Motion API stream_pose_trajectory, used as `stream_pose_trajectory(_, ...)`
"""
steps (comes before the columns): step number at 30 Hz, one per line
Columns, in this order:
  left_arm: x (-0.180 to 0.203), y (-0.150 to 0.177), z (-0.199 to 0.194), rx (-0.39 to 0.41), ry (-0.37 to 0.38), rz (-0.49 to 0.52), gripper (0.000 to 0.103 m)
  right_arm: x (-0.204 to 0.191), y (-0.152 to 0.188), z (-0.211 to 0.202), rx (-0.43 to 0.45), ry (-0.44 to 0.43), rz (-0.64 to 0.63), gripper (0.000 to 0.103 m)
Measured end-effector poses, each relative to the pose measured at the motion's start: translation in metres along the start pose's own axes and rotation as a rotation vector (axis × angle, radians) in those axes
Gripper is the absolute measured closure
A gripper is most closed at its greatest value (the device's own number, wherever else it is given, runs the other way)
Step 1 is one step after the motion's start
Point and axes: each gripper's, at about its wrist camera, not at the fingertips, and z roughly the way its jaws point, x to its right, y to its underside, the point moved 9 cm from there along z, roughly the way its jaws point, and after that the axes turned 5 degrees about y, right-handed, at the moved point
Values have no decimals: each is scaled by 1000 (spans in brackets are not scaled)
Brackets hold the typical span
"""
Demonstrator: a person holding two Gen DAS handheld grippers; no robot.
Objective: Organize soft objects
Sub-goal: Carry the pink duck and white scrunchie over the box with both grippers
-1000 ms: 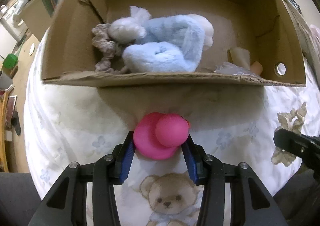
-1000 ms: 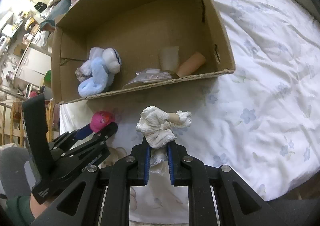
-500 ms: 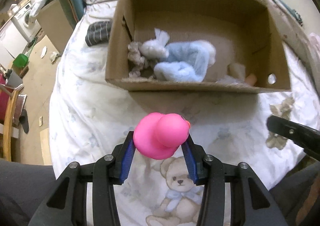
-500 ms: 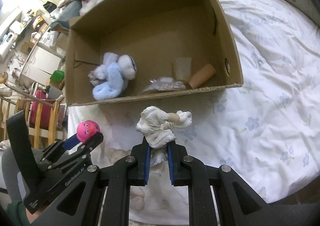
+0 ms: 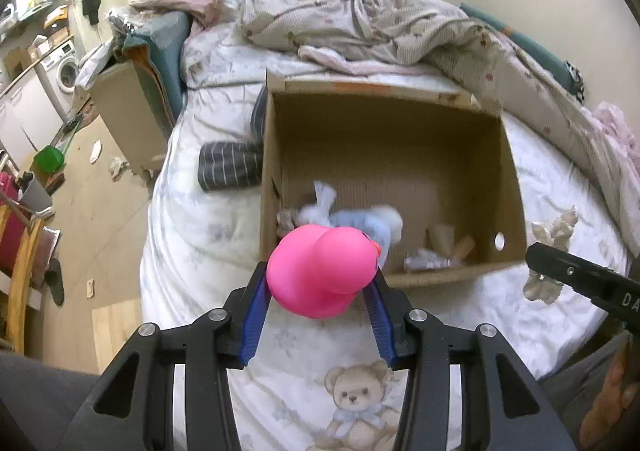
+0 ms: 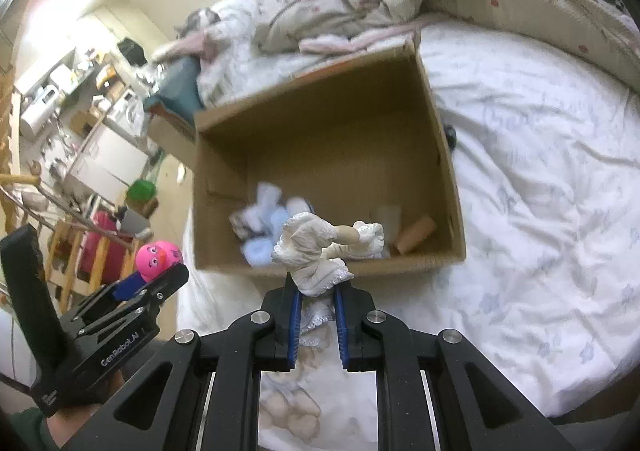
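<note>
The left tool was clamped on a pink duck toy, and the right tool on a white frilled doll. Each toy was held above the bed, just short of the near rim of the cardboard box ahead, presumably for release among the 2 or more soft items inside.

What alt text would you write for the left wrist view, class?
The left tool grips a pink rubber duck above a white bedspread. Beyond it sits an open cardboard box holding a blue plush toy.
</note>
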Motion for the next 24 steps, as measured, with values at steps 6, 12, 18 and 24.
stream_pose_trajectory(6,-1,-38,-3,46,34,14,61,-9,-34,-11,65,6,-18,87)
stream_pose_trajectory(12,1,-68,3,69,50,32,61,0,-62,-5,87,24,-28,87)
stream_pose_trajectory(18,0,-80,30,50,49,40,61,16,-80,10,96,41,-4,87)
stream_pose_trajectory(24,-6,-78,54,37,63,9,61,35,-78,29,75,55,29,87)
